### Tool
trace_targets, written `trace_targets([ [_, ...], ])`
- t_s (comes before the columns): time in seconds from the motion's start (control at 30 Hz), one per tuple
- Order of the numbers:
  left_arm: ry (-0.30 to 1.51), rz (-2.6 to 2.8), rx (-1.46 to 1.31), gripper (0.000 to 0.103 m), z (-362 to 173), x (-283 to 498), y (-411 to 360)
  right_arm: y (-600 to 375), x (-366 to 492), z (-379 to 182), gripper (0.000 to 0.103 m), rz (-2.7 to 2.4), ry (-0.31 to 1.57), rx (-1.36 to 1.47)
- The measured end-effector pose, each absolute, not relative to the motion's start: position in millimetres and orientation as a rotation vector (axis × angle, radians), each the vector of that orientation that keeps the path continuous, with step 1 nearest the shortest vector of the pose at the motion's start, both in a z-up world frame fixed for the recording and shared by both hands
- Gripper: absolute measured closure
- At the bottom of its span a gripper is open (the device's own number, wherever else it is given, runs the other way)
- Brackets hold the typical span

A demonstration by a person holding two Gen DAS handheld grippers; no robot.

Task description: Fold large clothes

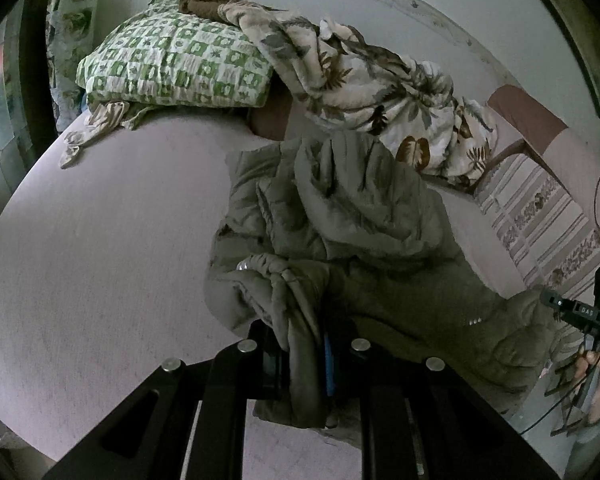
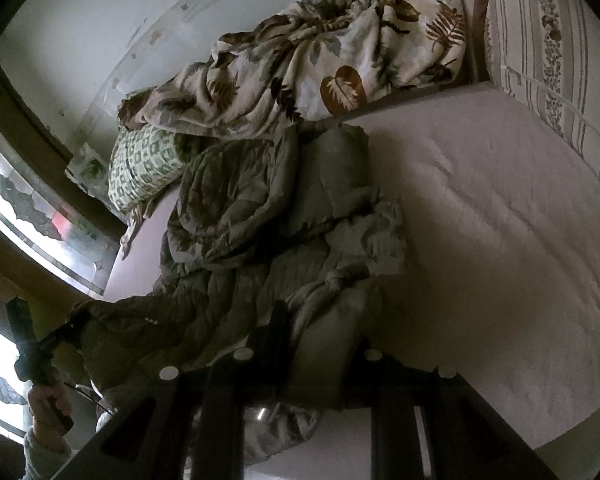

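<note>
Left claw clenched on a bunched edge of the jacket; right claw also grips jacket fabric w/ jacket crumpled on the bed, below the blanket & pillow

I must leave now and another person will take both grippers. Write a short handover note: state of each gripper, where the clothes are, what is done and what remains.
Left gripper: shut on a bunched edge of the olive-green quilted padded jacket.
Right gripper: shut on another edge of the same jacket, near its knotted bunch.
Position: the jacket lies crumpled on the pale pink bed sheet, near side held by both grippers, far side close to the cream leaf-print fleece blanket and the green-and-white checked pillow.
Done: both edges gripped.
Left: no neat fold shows yet; probably spread it flat, then fold.
</note>
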State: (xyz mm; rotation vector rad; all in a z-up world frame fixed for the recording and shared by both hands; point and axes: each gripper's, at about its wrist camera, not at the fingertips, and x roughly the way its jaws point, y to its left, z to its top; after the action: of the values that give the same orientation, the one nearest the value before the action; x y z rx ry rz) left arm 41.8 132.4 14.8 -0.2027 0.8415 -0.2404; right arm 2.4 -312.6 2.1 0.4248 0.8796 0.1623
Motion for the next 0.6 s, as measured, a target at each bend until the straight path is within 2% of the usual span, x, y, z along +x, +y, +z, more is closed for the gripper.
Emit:
trace_targets([
  [0.6, 0.826, -0.196, -0.202, 0.088, 50.9, 118.0, 132.9, -310.0, 83.5, 53.0, 0.082, 0.127, 0.834, 0.356],
])
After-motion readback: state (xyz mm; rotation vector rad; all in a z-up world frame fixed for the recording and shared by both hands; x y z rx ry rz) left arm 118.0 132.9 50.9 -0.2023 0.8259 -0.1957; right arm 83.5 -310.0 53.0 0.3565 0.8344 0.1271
